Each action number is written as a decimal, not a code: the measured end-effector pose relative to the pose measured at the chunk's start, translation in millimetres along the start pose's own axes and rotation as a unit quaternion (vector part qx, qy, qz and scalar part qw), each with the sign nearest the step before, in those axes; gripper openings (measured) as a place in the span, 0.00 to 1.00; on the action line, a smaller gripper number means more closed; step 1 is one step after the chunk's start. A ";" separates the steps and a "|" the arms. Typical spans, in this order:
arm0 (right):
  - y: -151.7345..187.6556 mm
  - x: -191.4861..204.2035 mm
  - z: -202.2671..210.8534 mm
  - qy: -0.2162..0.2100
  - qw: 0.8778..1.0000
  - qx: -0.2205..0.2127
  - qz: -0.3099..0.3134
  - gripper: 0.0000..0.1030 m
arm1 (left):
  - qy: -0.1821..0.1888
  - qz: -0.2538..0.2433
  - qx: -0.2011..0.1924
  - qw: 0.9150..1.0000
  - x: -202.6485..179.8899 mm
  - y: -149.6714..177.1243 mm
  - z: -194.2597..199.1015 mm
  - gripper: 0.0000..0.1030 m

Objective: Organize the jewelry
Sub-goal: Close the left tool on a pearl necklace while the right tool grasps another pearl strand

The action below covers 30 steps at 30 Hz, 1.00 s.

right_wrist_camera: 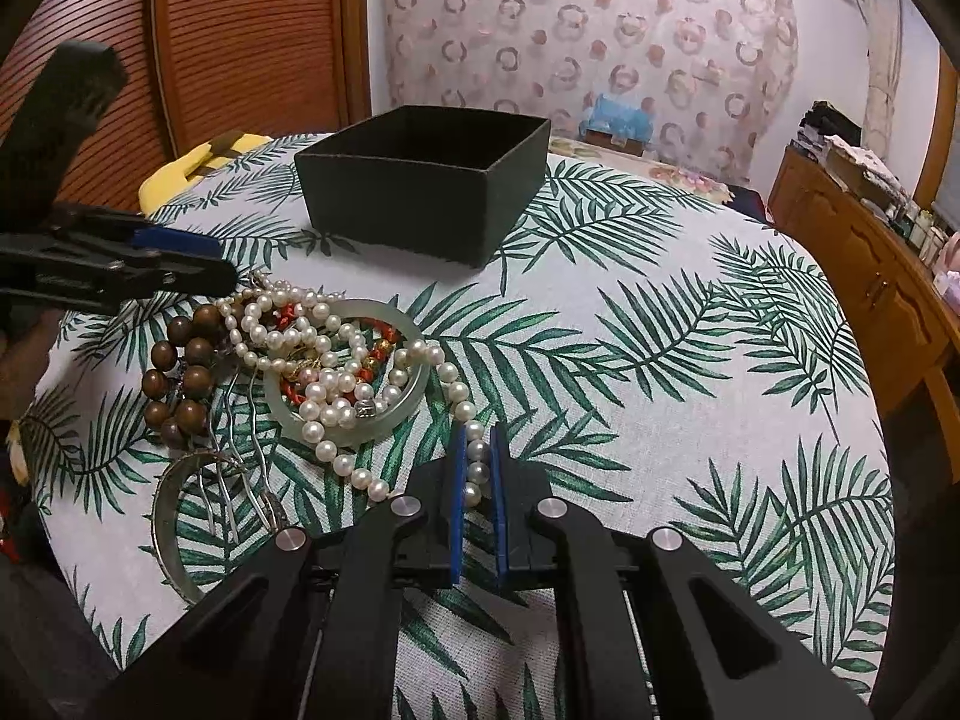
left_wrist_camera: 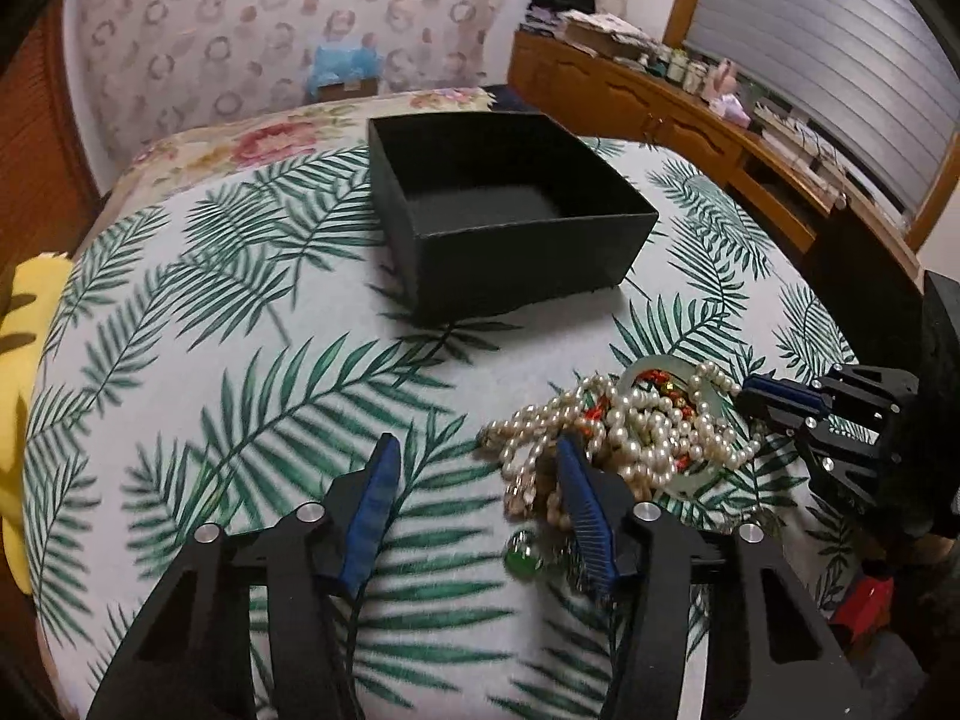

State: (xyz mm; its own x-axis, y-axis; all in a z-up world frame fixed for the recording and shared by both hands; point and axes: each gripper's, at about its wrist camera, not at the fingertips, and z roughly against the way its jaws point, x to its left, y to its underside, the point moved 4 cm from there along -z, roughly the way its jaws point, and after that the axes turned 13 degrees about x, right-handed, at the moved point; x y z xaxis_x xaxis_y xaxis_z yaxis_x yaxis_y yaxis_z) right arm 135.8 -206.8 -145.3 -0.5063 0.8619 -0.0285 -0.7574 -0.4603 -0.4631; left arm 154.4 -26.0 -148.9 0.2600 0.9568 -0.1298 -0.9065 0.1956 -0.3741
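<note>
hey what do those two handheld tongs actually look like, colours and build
Both the left tongs and right tongs are matte black plastic with cut-out linkage arms, round silver pivot pins, and blue ribbed pads on the fingers. No sleeves or markings show.

A cloth with green leaves covers the table. A yellow thing sits at its left edge. Behind it hangs a curtain with pink rings. A wooden cabinet stands on the right, under a window blind.
</note>
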 end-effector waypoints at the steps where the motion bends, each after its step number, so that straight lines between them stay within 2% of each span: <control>1: -0.1 -0.7 0.2 0.000 1.000 -0.001 0.000 0.09 | 0.000 -0.004 0.004 1.000 -0.8 -3.0 -2.7 0.46; 4: -0.2 -0.9 0.0 -0.003 1.000 -0.002 -0.003 0.09 | -0.006 -0.014 0.014 1.000 -2.0 -10.5 -8.6 0.42; 9: 0.8 -0.5 -0.1 -0.008 1.000 -0.003 -0.006 0.09 | -0.024 -0.053 0.033 0.998 -10.7 -21.6 -17.5 0.42; 14: 0.7 -0.8 -0.2 -0.007 1.000 -0.003 -0.006 0.09 | -0.018 -0.078 0.048 0.996 -13.3 -31.6 -23.2 0.42; 16: 0.6 -1.0 -0.2 -0.008 1.000 -0.002 -0.006 0.09 | -0.009 -0.089 0.047 0.995 -16.3 -34.3 -24.6 0.37; 18: 0.9 -1.0 -0.6 -0.008 1.000 -0.003 -0.006 0.09 | -0.004 -0.093 0.047 0.995 -16.3 -37.8 -26.4 0.21; 20: 0.4 -0.7 -0.7 -0.009 1.000 -0.003 -0.006 0.09 | -0.021 -0.094 0.044 0.994 -13.2 -41.4 -27.6 0.15; 30: 0.5 -1.7 -1.0 -0.009 1.000 -0.003 -0.007 0.09 | -0.027 -0.075 0.026 0.996 -3.2 -43.0 -22.3 0.12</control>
State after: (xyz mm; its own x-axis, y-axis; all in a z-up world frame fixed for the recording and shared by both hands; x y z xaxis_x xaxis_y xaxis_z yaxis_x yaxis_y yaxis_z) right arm 136.7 -208.3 -146.5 -0.5038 0.8638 -0.0054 -0.7619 -0.4472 -0.4685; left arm 200.0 -42.3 -152.9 0.3776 0.9256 -0.0259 -0.8750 0.3476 -0.3370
